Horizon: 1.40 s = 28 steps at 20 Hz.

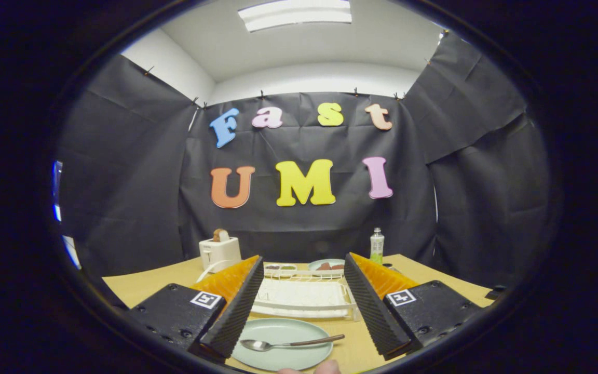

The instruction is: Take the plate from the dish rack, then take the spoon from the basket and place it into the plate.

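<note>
Gripper (299,306) open, empty. Spoon (288,343) lies on plate (278,358) between fingers, dish rack (301,298) beyond. Risk: careless withdrawal nudges spoon handle off plate.

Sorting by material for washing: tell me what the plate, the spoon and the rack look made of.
Open claw holds nothing. Plate: pale green, matte, probably ceramic or melamine. Spoon on it: shiny bowl reads as metal; darker handle, maybe wood. Dish rack: white, thin bars, likely plastic or coated wire.
</note>
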Each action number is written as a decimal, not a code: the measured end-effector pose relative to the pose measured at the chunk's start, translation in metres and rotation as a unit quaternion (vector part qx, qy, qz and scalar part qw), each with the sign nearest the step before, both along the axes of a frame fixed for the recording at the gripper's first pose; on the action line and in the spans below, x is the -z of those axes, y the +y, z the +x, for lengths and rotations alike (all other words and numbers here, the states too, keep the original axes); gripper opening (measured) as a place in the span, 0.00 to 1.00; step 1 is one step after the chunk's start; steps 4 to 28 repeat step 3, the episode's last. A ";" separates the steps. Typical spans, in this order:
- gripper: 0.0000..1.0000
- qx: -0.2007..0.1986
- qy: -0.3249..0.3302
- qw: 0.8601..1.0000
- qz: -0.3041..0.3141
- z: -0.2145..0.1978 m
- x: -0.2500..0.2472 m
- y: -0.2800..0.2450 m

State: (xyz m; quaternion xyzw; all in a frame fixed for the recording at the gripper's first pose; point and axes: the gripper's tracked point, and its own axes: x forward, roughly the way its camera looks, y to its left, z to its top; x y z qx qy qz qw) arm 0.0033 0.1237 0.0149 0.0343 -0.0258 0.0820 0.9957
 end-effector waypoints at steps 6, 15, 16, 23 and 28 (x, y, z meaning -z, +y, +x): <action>1.00 -0.006 -0.006 1.000 0.007 -0.003 0.008 0.015; 1.00 -0.006 -0.006 1.000 0.007 -0.003 0.008 0.015; 1.00 -0.006 -0.006 1.000 0.007 -0.003 0.008 0.015; 1.00 -0.006 -0.006 1.000 0.007 -0.003 0.008 0.015; 1.00 -0.006 -0.006 1.000 0.007 -0.003 0.008 0.015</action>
